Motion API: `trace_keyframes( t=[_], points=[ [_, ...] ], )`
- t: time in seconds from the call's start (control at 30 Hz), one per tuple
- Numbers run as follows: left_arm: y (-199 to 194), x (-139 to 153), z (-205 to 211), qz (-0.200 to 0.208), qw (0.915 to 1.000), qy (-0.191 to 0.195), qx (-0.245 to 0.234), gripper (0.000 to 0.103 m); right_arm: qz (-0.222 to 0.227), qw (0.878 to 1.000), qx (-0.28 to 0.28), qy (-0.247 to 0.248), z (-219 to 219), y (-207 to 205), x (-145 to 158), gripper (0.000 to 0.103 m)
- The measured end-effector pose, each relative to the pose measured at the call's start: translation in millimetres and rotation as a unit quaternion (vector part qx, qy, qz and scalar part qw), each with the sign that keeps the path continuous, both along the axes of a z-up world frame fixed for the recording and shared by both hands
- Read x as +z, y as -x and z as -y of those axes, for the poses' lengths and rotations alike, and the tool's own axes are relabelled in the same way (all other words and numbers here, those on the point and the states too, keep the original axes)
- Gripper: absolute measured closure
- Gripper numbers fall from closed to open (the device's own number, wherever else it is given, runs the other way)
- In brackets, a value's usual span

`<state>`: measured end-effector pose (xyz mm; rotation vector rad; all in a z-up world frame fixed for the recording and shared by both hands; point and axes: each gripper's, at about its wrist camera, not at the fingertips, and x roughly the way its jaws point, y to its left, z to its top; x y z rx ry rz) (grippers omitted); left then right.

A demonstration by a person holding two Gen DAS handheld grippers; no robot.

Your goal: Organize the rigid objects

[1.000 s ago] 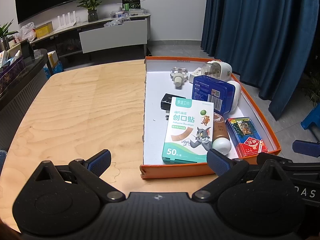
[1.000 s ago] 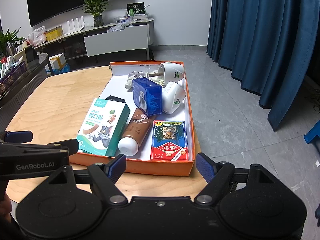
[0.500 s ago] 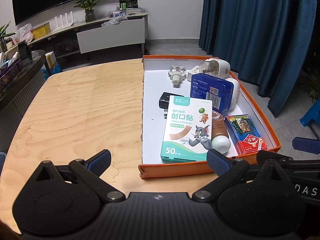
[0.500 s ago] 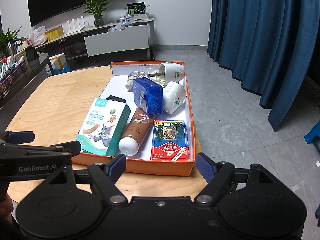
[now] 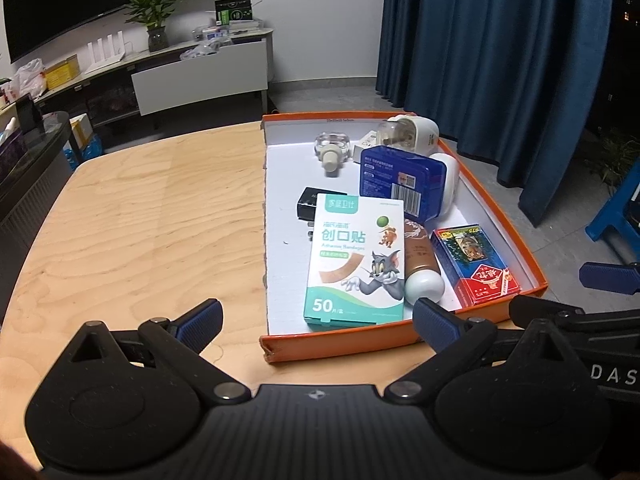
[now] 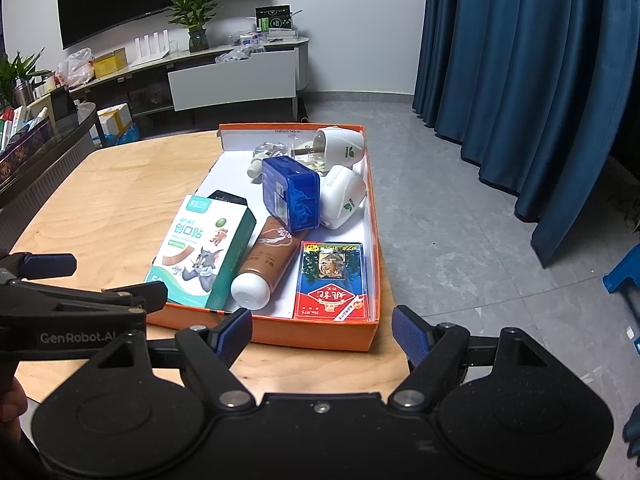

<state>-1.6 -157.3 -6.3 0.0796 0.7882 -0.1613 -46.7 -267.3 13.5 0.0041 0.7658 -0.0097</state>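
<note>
An orange tray (image 5: 340, 345) (image 6: 320, 334) with a white floor sits on the wooden table. It holds a bandage box (image 5: 356, 254) (image 6: 200, 252), a brown bottle with a white cap (image 5: 420, 268) (image 6: 264, 264), a red card pack (image 5: 476, 264) (image 6: 332, 280), a blue box (image 5: 400, 184) (image 6: 292, 194), two white plug-in devices (image 6: 344, 196), a small black item (image 5: 308, 206) and a clear bottle (image 5: 332, 148). My left gripper (image 5: 316, 322) is open and empty before the tray's near rim. My right gripper (image 6: 322, 334) is open and empty at the tray's near right corner.
The wooden table (image 5: 140, 220) stretches left of the tray. Blue curtains (image 6: 540, 80) hang to the right over grey floor. A TV bench (image 6: 224, 76) with plants and clutter stands at the back. A blue stool (image 5: 616, 220) is at the far right.
Both grippers stay open and empty. The left wrist view has shifted slightly, so the tray sits a little further left and nearer. Nothing in the tray has moved.
</note>
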Motion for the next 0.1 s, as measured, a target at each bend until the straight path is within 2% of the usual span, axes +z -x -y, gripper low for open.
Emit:
trace_keyframes(
  t=[0.1],
  points=[
    [-1.4, -0.1, 0.3, -0.002, 1.0000, -0.001, -0.005, 0.000, -0.001, 1.000, 0.000, 0.002, 0.8, 0.2, 0.7, 0.012]
  ],
)
